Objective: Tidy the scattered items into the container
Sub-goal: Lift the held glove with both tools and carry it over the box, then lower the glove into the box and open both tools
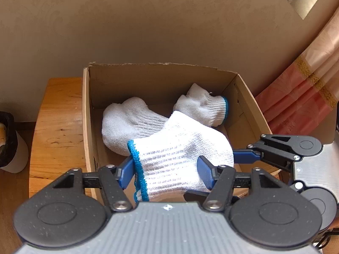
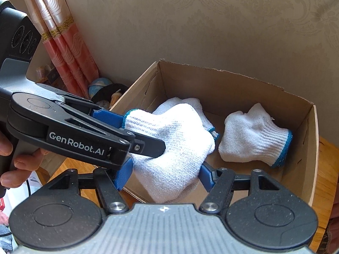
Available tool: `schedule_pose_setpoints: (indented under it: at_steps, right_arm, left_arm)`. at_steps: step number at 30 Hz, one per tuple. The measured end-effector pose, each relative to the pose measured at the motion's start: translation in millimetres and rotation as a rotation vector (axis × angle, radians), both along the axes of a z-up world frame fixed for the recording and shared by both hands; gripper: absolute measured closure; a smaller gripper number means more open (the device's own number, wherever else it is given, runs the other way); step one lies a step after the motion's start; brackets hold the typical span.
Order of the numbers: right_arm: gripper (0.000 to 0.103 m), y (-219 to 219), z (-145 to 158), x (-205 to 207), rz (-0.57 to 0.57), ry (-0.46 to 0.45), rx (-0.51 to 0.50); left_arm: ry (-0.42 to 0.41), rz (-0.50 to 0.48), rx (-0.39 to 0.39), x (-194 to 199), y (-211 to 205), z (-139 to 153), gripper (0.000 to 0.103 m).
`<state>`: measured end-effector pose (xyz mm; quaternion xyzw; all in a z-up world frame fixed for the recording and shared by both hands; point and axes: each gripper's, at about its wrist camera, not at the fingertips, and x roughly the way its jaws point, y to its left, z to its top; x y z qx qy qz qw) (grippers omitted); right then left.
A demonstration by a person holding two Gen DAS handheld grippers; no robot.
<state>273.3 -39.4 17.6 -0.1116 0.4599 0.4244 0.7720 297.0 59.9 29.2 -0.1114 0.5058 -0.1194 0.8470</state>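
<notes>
Over box [image 1: 250, 97], L [image 1: 166, 173] & R [image 2: 165, 177] fingers half-open, clamping 1 glove [image 1: 182, 154].

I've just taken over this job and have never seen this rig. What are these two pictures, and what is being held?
There is no robot arm here. A person holds a two-finger gripper in each hand, each with a camera looking along its fingers. One picture is from the left gripper, the other from the right gripper. A cardboard box stands on a wooden table, with two white gloves lying inside. Both grippers clamp a third glove, blue-cuffed, over the box's near edge.
</notes>
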Motion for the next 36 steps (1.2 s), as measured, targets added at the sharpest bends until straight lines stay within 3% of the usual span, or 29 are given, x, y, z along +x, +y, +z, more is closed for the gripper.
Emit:
schedule_pose_setpoints:
  at_steps: [18, 36]
  right_arm:
    - [0.029, 5, -17, 14, 0.008, 0.125, -0.020]
    - [0.027, 14, -27, 13, 0.030, 0.162, -0.023]
  left_arm:
    - [0.079, 0.016, 0.054, 7, -8, -16, 0.041]
    - [0.106, 0.030, 0.108, 10, -4, -23, 0.039]
